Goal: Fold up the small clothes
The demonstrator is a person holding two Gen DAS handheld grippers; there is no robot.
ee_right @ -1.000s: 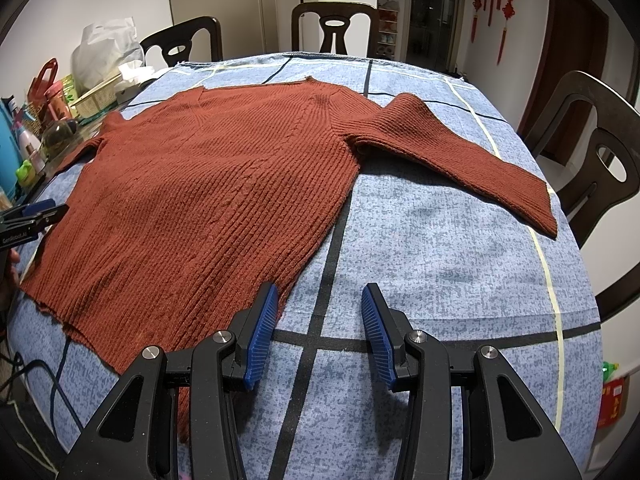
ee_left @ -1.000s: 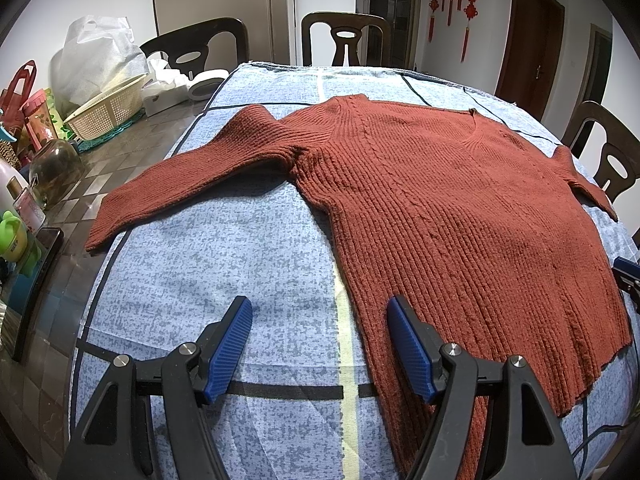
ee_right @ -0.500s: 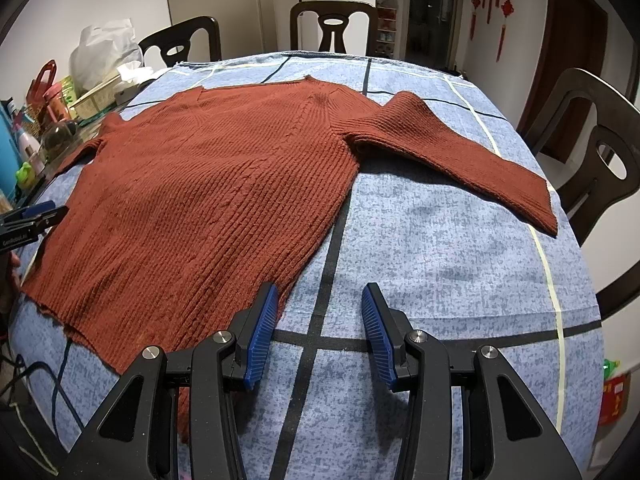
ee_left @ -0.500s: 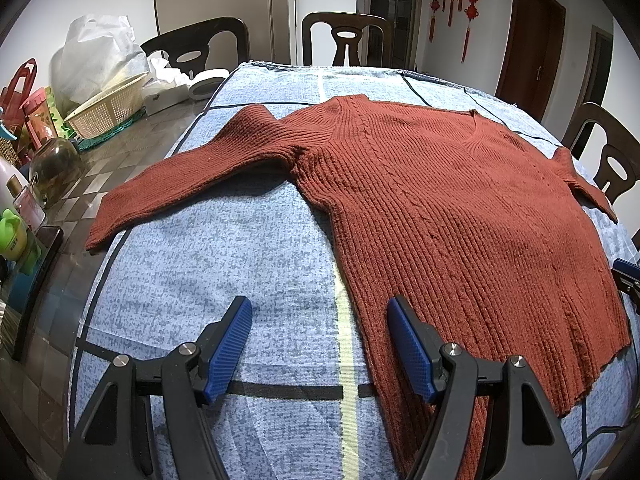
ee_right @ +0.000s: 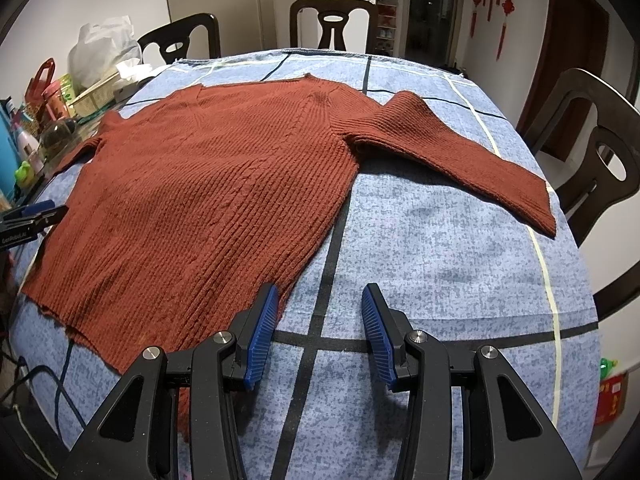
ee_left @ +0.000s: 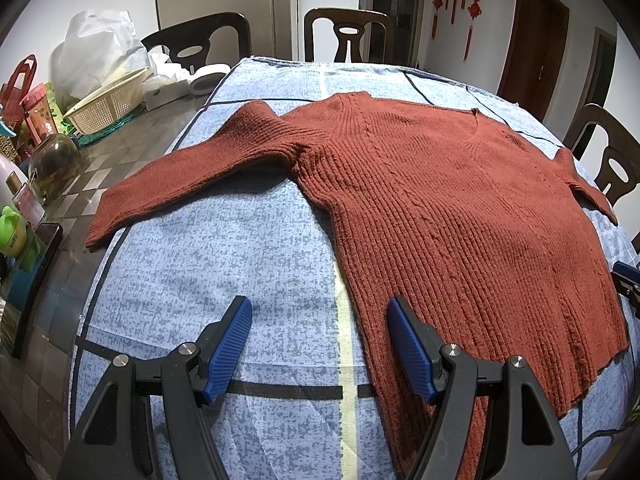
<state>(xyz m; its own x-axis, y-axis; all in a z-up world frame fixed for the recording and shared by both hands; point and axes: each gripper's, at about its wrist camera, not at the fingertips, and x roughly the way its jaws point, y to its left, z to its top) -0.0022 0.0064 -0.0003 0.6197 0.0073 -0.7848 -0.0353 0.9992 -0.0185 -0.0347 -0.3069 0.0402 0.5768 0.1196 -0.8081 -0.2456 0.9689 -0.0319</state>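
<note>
A rust-red ribbed sweater (ee_left: 448,216) lay spread flat, front up, on the blue patterned cloth (ee_left: 224,264) that covered the counter, its V-neck toward the far edge and its hem toward the near edge. One sleeve (ee_left: 192,176) stretched out toward the left edge of the cloth, its cuff just over that edge onto the bare counter surface; the other sleeve (ee_right: 460,152) reached toward the right edge, its cuff lying near a pale stripe in the cloth.

The left gripper (ee_left: 320,344) hung over the near edge with its blue pads wide apart and nothing between them; its right pad (ee_left: 408,348) sat above the sweater's side seam near the hem. The right gripper (ee_right: 318,332) was likewise parted and empty, its left pad (ee_right: 262,332) over the hem corner on that side and its other pad over bare cloth.

At the far left corner of the counter stood a woven basket (ee_left: 108,104), a white plastic bag (ee_left: 96,52) and a glass jar (ee_left: 54,164). Dark wooden chairs (ee_left: 348,36) stood around the counter.
</note>
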